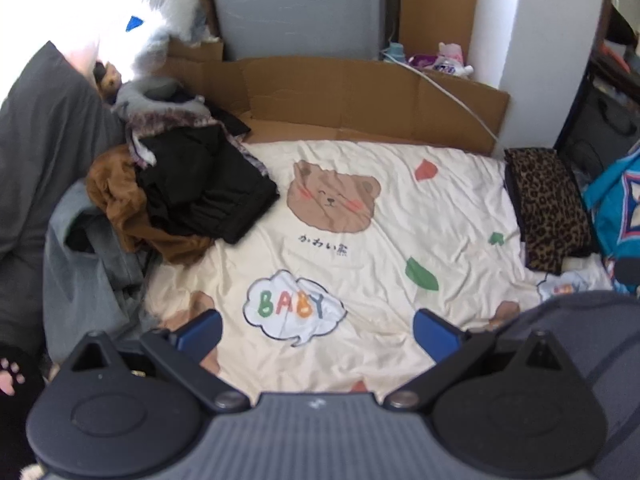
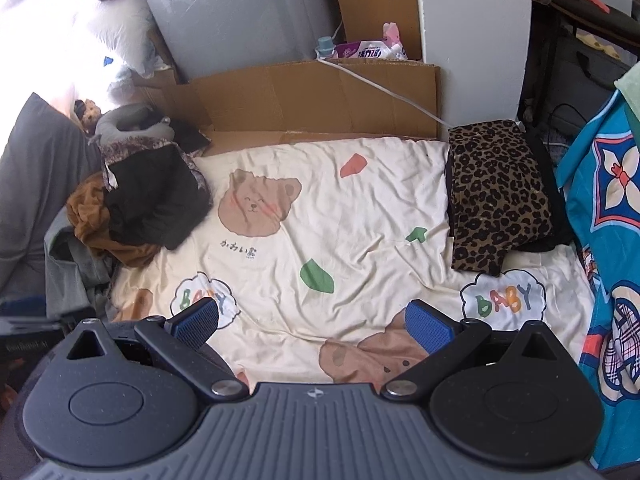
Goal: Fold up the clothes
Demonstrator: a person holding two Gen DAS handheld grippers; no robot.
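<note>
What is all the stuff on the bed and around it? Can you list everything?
bear sheet: one, cream with brown bears and BABY clouds, spread over the bed
black garment: one, black, on top of the pile at the left
brown garment: one, rust brown, in the pile under the black one
grey garment: one, grey, at the bottom left of the pile
leopard garment: one, tan with black spots, folded at the right edge of the sheet
cardboard: flattened sheets, brown, standing behind the bed
white cable: one, white, trailing across the cardboard
blue blanket: one, bright blue with patterns, far right
left gripper: one, black with blue fingers, open, empty
right gripper: one, black with blue fingers, open, empty
</note>
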